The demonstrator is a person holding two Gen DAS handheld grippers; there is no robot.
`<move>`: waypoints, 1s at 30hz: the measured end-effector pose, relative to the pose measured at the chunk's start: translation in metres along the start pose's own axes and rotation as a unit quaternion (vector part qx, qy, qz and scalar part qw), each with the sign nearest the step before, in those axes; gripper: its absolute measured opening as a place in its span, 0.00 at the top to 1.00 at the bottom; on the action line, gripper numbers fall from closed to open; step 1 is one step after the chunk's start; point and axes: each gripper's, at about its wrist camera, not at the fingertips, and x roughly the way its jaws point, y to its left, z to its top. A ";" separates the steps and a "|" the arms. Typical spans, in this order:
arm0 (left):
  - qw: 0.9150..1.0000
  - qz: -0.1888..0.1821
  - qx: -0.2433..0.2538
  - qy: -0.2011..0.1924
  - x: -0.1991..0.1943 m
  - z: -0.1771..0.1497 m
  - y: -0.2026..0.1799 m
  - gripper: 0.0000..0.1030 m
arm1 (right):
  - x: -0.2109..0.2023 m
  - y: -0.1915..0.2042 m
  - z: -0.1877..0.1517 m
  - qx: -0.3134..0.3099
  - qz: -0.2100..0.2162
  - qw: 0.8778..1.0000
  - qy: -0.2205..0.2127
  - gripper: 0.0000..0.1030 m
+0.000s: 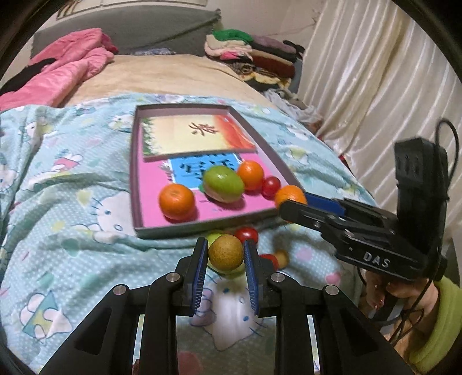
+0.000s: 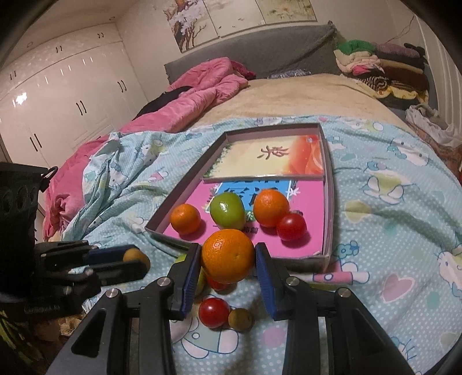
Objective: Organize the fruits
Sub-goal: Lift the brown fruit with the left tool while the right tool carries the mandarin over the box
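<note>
Looking down the left gripper [image 1: 225, 252], you can see its blue pads pinched onto a small round brownish-yellow fruit [image 1: 225, 252], held just above the bed in front of the shallow grey cardboard box [image 1: 138, 176]. The right gripper [image 2: 228, 256] is clamped on a round orange tangerine [image 2: 228, 256], right at the box's near edge.

The left wrist view catches stuff the other one doesn't: a hand [image 1: 404, 288] in a lime-green sleeve [image 1: 439, 320] holding the right gripper's handle, plus shiny cream curtains [image 1: 375, 86] on the right. The right wrist view gives you the white wardrobe doors [image 2: 57, 101] and the flower wall paintings [image 2: 231, 20] instead, and it shows the loose fruit on the light blue cartoon-print bedsheet [image 2: 389, 230] way more clearly.

Counting inside the box, on the pink liner: two orange tangerines [image 2: 185, 218] [image 2: 270, 208], one green oval fruit [image 2: 227, 209] between them, and one red cherry tomato [image 2: 291, 227] touching the right-hand tangerine. So four in there. The far half of the box has a printed card [image 2: 274, 158] and no fruit.

Outside the box on the sheet, right wrist view: one red cherry tomato [image 2: 214, 312] touching one small brownish fruit [image 2: 240, 318], another red one [image 2: 215, 282] mostly hidden under the held tangerine, and a sliver of something greenish [image 2: 202, 279] behind the left finger. Can't tell what that last one is.

A crumpled pink quilt [image 2: 202, 86] and a stack of folded clothes [image 2: 381, 63] sit further up the bed.
</note>
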 end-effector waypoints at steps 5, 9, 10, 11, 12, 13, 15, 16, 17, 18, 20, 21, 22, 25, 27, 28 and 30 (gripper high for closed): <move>1.000 0.007 0.002 -0.020 -0.008 0.005 0.005 0.75 | -0.005 0.003 0.002 -0.007 0.000 1.000 -0.015 0.63; 1.000 0.012 0.008 -0.026 -0.009 0.008 0.004 0.75 | -0.007 0.004 0.004 -0.011 -0.001 1.000 -0.024 0.63; 1.000 0.013 0.010 -0.025 -0.009 0.009 0.003 0.75 | -0.007 0.004 0.004 -0.012 -0.002 1.000 -0.024 0.63; 1.000 0.016 0.011 -0.025 -0.008 0.009 0.003 0.75 | -0.008 0.004 0.004 -0.013 -0.003 1.000 -0.024 0.63; 0.999 0.017 0.012 -0.025 -0.008 0.010 0.003 0.75 | -0.008 0.004 0.004 -0.014 -0.004 1.000 -0.025 0.63; 1.000 0.015 0.012 -0.024 -0.006 0.011 0.003 0.75 | -0.008 0.004 0.004 -0.014 -0.005 1.000 -0.026 0.63; 1.000 0.015 0.012 -0.022 -0.005 0.013 0.003 0.75 | -0.009 0.004 0.005 -0.013 -0.006 0.999 -0.029 0.63; 1.000 0.016 0.013 -0.022 -0.004 0.014 0.002 0.75 | -0.009 0.003 0.005 -0.012 -0.005 0.999 -0.029 0.63; 0.999 0.019 0.014 -0.023 -0.003 0.015 0.001 0.75 | -0.009 0.002 0.005 -0.011 -0.005 0.999 -0.030 0.63; 0.999 0.018 0.014 -0.022 -0.002 0.016 0.001 0.75 | -0.009 0.002 0.006 -0.010 -0.006 0.999 -0.030 0.63; 1.000 0.019 0.013 -0.022 0.001 0.018 0.001 0.75 | -0.009 0.001 0.006 -0.007 -0.007 0.999 -0.032 0.63; 0.999 0.019 0.014 -0.022 0.001 0.019 0.000 0.75 | -0.010 0.000 0.007 -0.006 -0.008 0.999 -0.034 0.63; 0.999 0.019 0.014 -0.023 0.002 0.021 0.000 0.75 | -0.010 -0.001 0.007 -0.005 -0.009 0.999 -0.035 0.63; 0.999 0.019 0.015 -0.024 0.006 0.025 -0.001 0.75 | -0.010 -0.003 0.008 -0.001 -0.013 0.999 -0.038 0.63; 0.999 0.018 0.016 -0.022 0.009 0.027 -0.002 0.75 | -0.011 -0.005 0.009 0.004 -0.013 0.999 -0.039 0.63; 1.000 0.019 0.015 -0.020 0.011 0.028 -0.002 0.75 | -0.011 -0.005 0.009 0.006 -0.014 0.999 -0.039 0.63; 1.000 0.019 0.015 -0.017 0.014 0.029 -0.002 0.75 | -0.010 -0.007 0.010 0.009 -0.016 0.999 -0.040 0.63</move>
